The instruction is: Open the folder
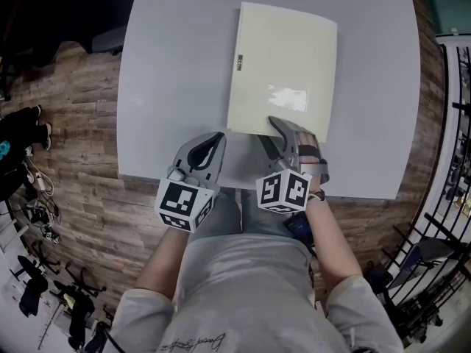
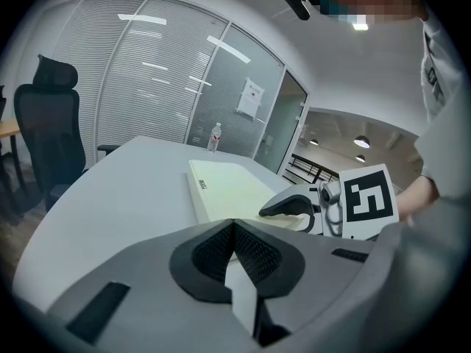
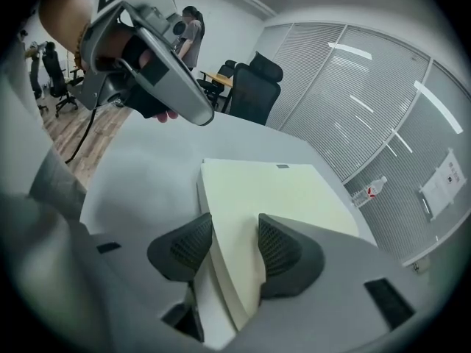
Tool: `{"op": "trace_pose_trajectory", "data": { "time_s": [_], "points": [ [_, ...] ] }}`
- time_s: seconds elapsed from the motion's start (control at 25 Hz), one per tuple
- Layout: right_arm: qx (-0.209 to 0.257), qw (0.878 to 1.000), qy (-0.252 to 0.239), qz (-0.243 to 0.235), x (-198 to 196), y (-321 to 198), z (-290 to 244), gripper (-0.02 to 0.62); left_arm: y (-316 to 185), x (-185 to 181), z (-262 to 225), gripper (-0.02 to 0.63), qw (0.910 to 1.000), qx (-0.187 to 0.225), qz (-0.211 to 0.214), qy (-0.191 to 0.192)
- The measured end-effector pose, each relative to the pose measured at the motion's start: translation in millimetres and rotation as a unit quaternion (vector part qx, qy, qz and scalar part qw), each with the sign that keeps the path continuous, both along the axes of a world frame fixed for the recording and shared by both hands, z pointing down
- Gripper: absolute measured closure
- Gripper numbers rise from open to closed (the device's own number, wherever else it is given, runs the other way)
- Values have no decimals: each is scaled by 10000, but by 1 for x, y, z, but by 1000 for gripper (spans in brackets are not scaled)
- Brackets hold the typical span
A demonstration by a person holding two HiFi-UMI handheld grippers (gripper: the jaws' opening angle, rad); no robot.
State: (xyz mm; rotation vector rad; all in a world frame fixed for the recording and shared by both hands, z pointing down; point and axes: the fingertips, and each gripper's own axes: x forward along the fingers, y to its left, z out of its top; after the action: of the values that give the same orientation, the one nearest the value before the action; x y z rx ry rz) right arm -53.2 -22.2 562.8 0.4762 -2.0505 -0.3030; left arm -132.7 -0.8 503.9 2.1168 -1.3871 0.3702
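A closed pale cream folder (image 1: 283, 65) lies flat on the grey table (image 1: 169, 65), its near edge toward me. My right gripper (image 1: 271, 132) sits at that near edge and is open. In the right gripper view its jaws (image 3: 234, 241) straddle the folder's edge (image 3: 272, 190), one pad over the cover and one beside the edge. I cannot see the pads pressing on it. My left gripper (image 1: 218, 138) hangs over the table's front edge, left of the folder. It is shut with nothing between its pads (image 2: 233, 226). The left gripper view also shows the folder (image 2: 228, 186) and the right gripper (image 2: 294, 206).
A water bottle (image 2: 214, 134) stands at the table's far edge by a glass wall with blinds. Black office chairs (image 3: 254, 87) stand beside the table on the wooden floor (image 1: 73, 123). A person (image 3: 193, 28) stands far back in the room.
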Motion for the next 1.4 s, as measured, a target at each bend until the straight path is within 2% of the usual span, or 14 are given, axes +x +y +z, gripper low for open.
{"op": "trace_pose_trajectory", "data": {
  "time_s": [0.36, 0.56, 0.88, 1.2, 1.4],
  "points": [
    [-710, 9959, -540, 138, -2, 2, -7, 415, 3, 2, 5, 597, 10000, -56, 35, 10],
    [-822, 9929, -838, 168, -2, 4, -15, 431, 5, 4, 14, 597, 9999, -128, 53, -4],
    [-234, 9961, -831, 195, -5, 9, -14, 525, -11, 12, 33, 597, 9998, -150, 135, -59],
    [-89, 9944, -998, 328, -5, 8, -15, 555, -25, 19, 43, 597, 9996, -47, 252, -154],
    [-25, 9925, -1119, 498, -6, 6, -20, 561, -28, 20, 44, 598, 9989, 18, 265, -394]
  ]
}}
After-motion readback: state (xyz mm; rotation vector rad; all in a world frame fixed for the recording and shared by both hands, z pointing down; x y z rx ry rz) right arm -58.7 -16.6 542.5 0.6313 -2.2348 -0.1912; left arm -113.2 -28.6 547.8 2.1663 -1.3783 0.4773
